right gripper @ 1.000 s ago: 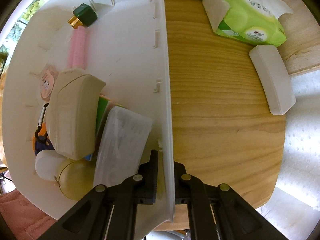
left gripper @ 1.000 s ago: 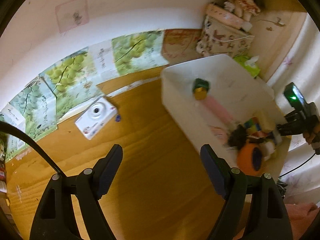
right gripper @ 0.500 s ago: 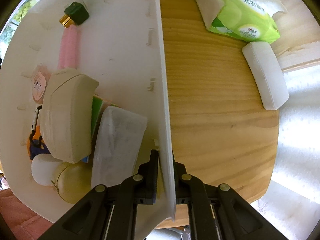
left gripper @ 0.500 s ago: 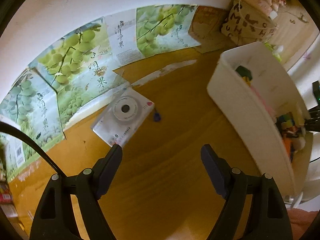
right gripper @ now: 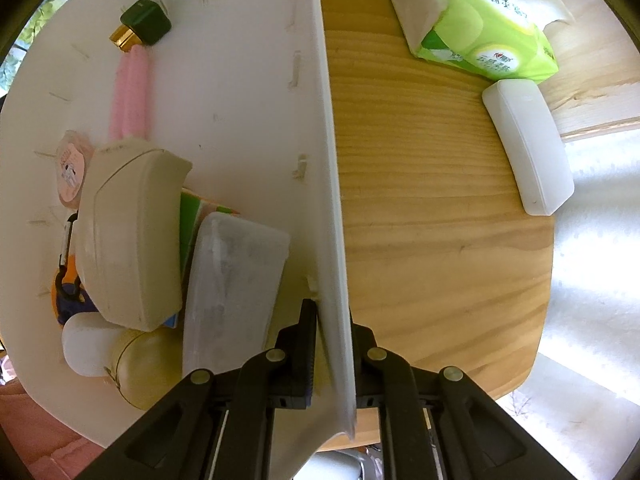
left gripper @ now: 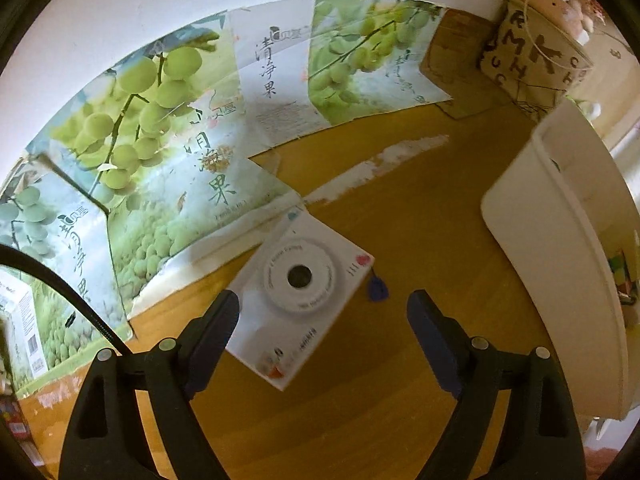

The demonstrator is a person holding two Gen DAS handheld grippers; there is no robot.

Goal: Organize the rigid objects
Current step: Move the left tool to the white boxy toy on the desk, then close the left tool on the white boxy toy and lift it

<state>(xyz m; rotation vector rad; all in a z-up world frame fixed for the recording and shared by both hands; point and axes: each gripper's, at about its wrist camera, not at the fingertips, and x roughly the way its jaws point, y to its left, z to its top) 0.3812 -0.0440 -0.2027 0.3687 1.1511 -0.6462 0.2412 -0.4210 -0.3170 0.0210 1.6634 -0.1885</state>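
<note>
White plastic filled the right wrist view: the right gripper was clamped on the white bin's side wall, near the tabletop's edge. The left gripper hung spread wide above the white toy camera, which lay flat beside the grape-printed cardboard.

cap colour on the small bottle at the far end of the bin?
Dark green cap with a gold collar, clearest in the right wrist view.
</note>
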